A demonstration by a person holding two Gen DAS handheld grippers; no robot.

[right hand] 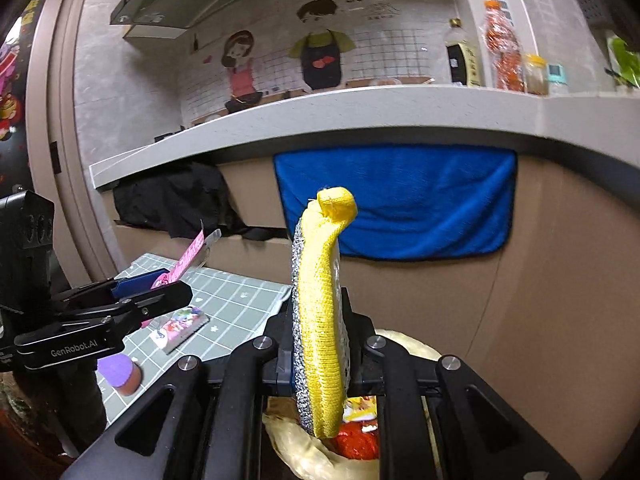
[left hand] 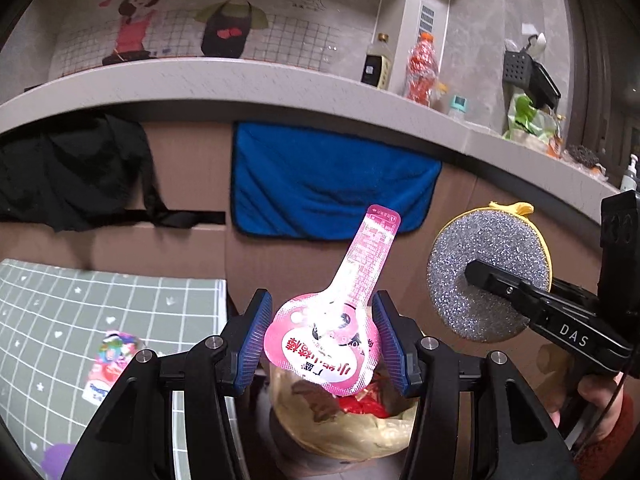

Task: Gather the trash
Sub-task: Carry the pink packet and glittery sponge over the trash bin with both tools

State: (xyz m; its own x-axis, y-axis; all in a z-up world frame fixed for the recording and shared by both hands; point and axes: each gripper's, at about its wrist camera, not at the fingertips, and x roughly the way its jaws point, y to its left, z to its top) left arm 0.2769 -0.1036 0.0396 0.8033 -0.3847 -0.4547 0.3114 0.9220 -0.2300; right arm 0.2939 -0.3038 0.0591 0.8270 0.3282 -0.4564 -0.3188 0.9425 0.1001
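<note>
The left tool is clamped on a pink jelly-cup wrapper, its blue pads pressing the round cup part from both sides while the long pink tab rises toward the centre of the left wrist frame. Directly below the wrapper in that frame sits a trash bag, pale yellowish plastic, open at the top, with red wrappers showing inside.

The right tool is clamped on a round scouring pad, silver glitter on one face and yellow mesh on the other, held edge-on and upright with its knotted yellow end at the top. In the left wrist frame the same pad shows its silver face at centre right. The trash bag lies at the bottom centre of the right wrist frame, under the pad.

At lower left of both frames is a bench covered by a grey-green grid mat. On it lie a colourful snack packet and a purple-capped small object, well apart from the bag.

Behind, a blue towel and a black cloth hang over cardboard panels below a pale stone counter, which carries an oil bottle and an orange-capped bottle at upper right.
</note>
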